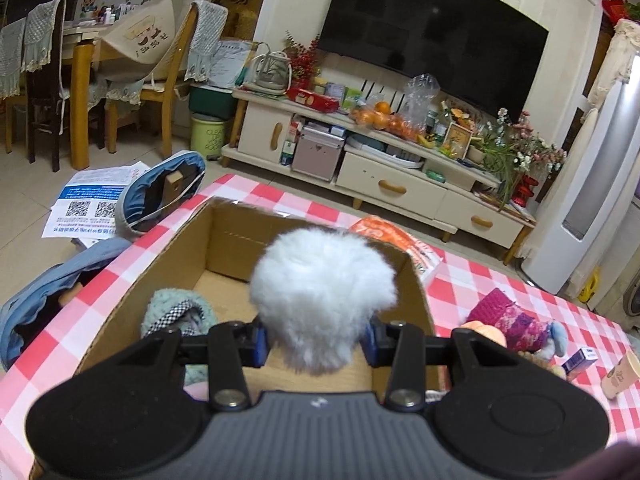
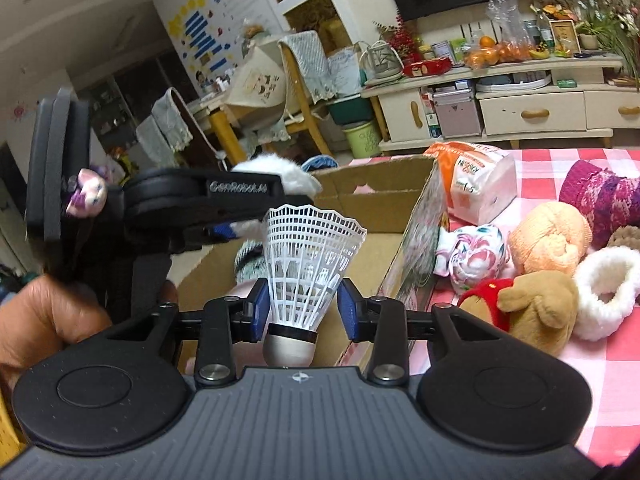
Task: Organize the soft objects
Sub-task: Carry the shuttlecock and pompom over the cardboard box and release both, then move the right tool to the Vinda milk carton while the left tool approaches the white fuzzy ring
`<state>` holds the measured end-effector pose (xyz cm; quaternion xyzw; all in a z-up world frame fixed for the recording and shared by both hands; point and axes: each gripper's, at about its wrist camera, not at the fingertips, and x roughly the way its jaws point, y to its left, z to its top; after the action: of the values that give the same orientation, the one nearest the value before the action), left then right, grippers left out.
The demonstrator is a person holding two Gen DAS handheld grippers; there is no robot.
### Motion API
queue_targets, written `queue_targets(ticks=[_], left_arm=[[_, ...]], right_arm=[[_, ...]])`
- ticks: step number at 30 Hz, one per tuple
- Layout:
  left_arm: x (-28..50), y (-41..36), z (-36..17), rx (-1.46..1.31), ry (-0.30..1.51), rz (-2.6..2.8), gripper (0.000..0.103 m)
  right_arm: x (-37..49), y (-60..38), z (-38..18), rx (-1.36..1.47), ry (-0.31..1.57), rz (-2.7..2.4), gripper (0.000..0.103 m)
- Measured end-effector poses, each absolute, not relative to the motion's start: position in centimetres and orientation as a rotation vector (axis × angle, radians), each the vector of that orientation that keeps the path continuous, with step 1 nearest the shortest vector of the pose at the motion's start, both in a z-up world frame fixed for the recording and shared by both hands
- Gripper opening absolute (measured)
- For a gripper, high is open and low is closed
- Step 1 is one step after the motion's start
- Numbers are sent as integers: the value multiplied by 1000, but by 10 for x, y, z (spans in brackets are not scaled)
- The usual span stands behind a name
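White pom-pom (image 1: pixel 322 300) — round, left claw (image 1: pixel 316 342) gripping it, above cardboard box (image 1: pixel 224 236).

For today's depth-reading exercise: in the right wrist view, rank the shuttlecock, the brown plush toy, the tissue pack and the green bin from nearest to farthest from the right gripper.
1. Shuttlecock: between the right gripper's fingers.
2. Brown plush toy: on the table, to the right.
3. Tissue pack: beyond the cardboard box.
4. Green bin: on the floor, past the table.

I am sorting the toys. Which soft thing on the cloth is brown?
The brown plush bear, beside the white fluffy ring; the yarn ball behind it is peach, not brown.
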<state>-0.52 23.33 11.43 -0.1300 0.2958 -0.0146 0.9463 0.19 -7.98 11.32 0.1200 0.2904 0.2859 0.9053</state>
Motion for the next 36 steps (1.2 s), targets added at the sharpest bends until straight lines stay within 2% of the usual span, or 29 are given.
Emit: queue_targets(ticks=[3,4,6,8,10,24,32,36], left_arm=[[-3,234,111,-260,622,-18,49],[-2,235,111,-258,625,-15,53],[-3,234,113,-247,620,-7,61],[-5,233,116,-240,607,2,68],[-7,234,119,-242,595,7,70],[-11,214,123,-217,585,-3,85],[-13,196,123,-188,585,-15,101],[-15,184,123,-171,584,-28,102]], right_arm=[[2,-81,115,231,604,584,60],[1,-83,116,228,600,581,69],[0,-88,118,226,585,575,77],[-1,-94,120,232,564,569,90],[-6,-101,122,233,538,554,95],[-13,-126,125,185,427,374,100],[-22,-134,120,191,402,294,101],[-24,-138,118,183,396,245,102]])
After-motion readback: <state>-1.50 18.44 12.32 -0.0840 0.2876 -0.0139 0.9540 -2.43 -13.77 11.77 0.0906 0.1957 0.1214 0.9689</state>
